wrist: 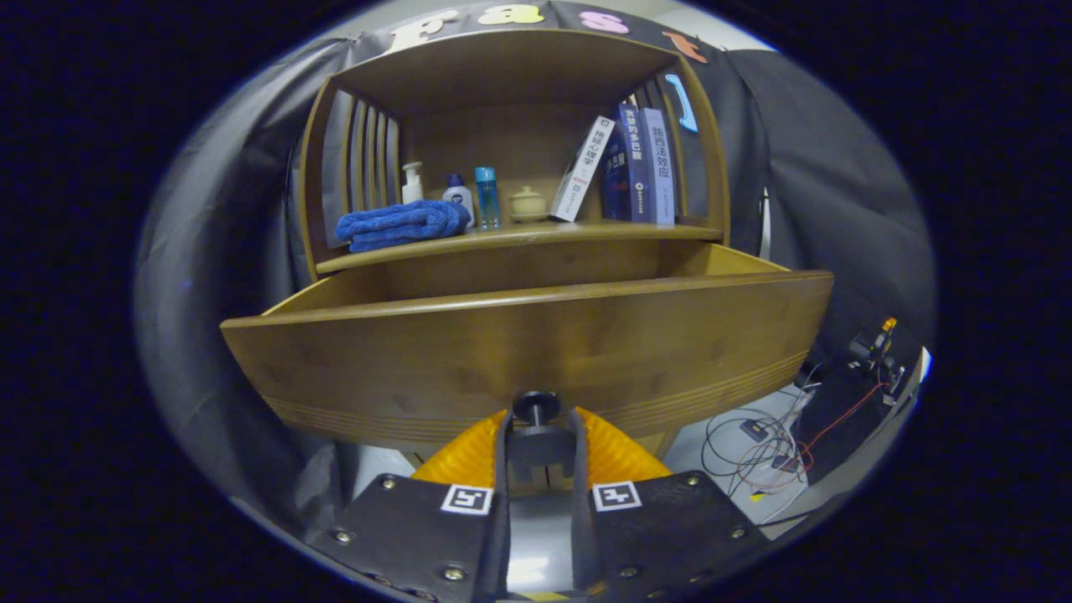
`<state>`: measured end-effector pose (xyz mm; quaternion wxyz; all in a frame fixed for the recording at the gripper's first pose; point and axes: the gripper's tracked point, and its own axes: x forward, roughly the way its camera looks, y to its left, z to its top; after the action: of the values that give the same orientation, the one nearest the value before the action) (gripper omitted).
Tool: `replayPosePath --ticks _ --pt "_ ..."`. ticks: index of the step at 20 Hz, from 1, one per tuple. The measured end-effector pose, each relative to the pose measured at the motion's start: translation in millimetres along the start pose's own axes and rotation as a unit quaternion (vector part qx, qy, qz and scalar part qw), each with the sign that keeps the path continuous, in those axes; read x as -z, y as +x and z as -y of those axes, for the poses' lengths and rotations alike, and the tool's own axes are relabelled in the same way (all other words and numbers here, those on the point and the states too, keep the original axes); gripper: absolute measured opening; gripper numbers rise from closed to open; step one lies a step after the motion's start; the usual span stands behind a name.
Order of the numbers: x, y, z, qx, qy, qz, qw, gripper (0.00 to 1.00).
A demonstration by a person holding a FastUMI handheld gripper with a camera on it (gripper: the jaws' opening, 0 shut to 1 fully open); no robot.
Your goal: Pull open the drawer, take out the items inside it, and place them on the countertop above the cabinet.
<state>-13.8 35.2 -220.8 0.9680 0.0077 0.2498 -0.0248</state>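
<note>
Wooden drawer (528, 352) is standing pulled well out below the surface (519, 239), its front filling the space ahead. Tool (537, 431) is clenching the dark knob (536, 406), fingers pressing either side. Risk: hauling further could be dragging the drawer off its runners or slipping off the small knob. Drawer interior is sitting hidden behind the tall front, so whatever is lying inside cannot be made out.

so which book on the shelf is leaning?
The white book, leftmost of the three; it tilts against the upright dark blue book. Gripper is shut on the drawer knob.
</note>
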Motion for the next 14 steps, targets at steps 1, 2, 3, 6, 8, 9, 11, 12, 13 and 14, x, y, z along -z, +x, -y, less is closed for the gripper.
replayPosePath --ticks 1,2,3,6,8,9,11,12,13,14 --pt "0.8 -5.4 0.6 0.003 0.001 0.001 1.0 0.29" --pt "4.1 -10.0 1.8 0.005 0.001 -0.004 1.0 0.29" --pt "4.5 -12.6 2.2 0.008 0.004 -0.004 1.0 0.3" --pt "7.8 -16.4 3.6 0.018 0.005 -0.009 1.0 0.29" --pt "7.6 -16.9 2.5 0.014 0.008 -0.011 1.0 0.3" --pt "8.2 -17.1 2.3 0.01 0.011 -0.009 1.0 0.3" --pt "7.6 -17.5 2.2 0.004 0.015 -0.007 1.0 0.29" --pt "7.3 -16.9 2.0 0.002 0.016 -0.006 1.0 0.29" --pt "7.6 -17.1 2.4 0.001 0.016 -0.004 1.0 0.3" --pt "7.1 -16.6 2.5 0.001 0.015 -0.004 1.0 0.29"
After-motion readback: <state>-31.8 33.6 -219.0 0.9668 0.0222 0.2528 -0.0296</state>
